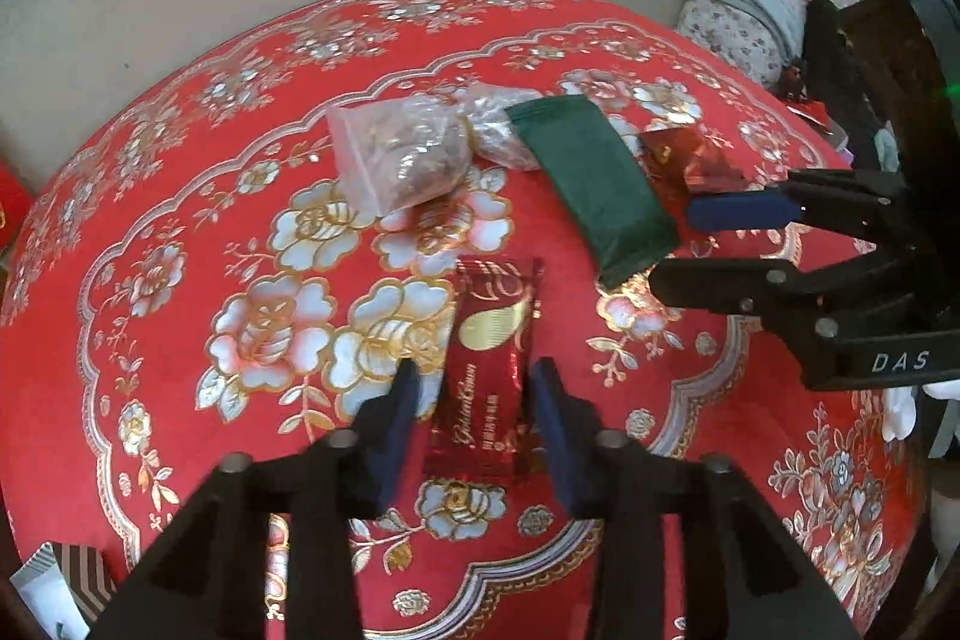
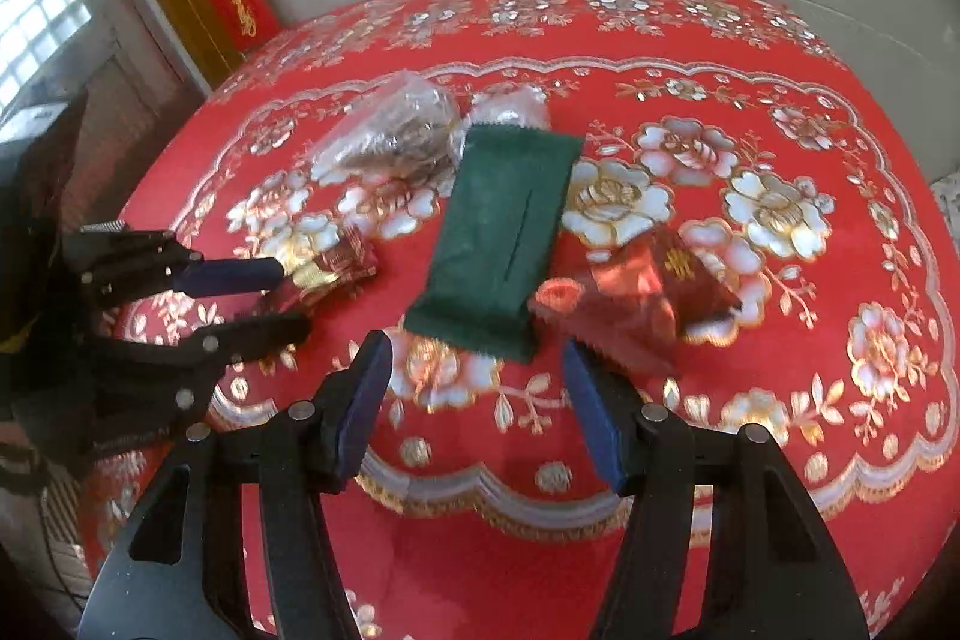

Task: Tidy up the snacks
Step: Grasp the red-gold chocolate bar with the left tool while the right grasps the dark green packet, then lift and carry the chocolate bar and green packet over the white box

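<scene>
Centrally, we see left gripper (image 1: 474,382) straddling red wafer packet (image 1: 489,370), pads not yet pressing; right gripper (image 2: 477,376) spread, empty, low-centre; green packet (image 2: 501,238), clear nut bags (image 2: 390,130), red foil sachet (image 2: 636,292) crowd tablecloth (image 2: 780,400) beyond.

Snacks on your table, counted by kind

You have five snack packets on the red floral tablecloth (image 1: 180,196): two clear bags, one large (image 1: 402,154) and one smaller (image 1: 498,124) behind it; one dark green packet (image 1: 594,184); and two red foil ones, a long wrapper with gold lettering (image 1: 486,370) and a crumpled one (image 2: 636,298). One striped brown-and-white packet (image 1: 78,580) lies at the table's edge. Your two grippers (image 1: 474,388) (image 2: 474,370) are in view.
</scene>
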